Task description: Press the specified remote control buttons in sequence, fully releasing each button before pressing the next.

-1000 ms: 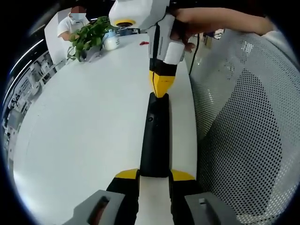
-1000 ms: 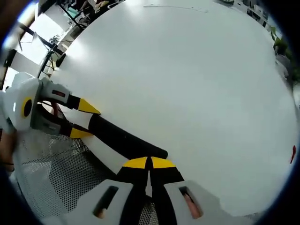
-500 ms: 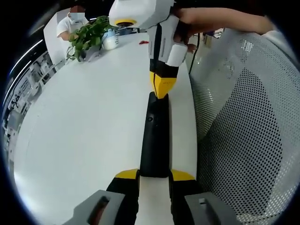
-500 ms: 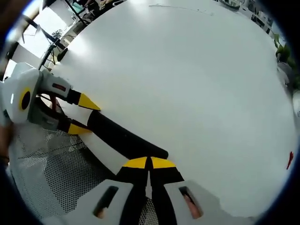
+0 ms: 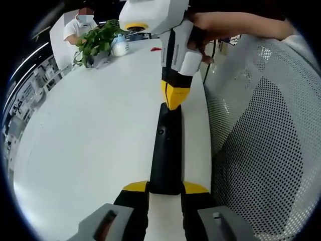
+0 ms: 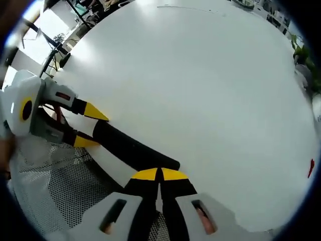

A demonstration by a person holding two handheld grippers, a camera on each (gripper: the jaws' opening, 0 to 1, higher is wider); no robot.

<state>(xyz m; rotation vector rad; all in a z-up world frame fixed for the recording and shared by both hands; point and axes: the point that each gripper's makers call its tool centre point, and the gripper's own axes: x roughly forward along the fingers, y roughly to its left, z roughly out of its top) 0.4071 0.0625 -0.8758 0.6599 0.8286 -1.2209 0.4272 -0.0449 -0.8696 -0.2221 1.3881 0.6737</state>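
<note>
White counter carries the remote, pinched by the left gripper; the right gripper, jaws pressed together, has barely shifted at its far end.

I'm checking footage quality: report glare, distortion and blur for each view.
Left gripper view: strong fisheye bending of the white table edge and mesh chair; the black remote is sharp, the plant softer. Right gripper view: bright glare washes the table's far end; remote crisp, no motion blur.
</note>
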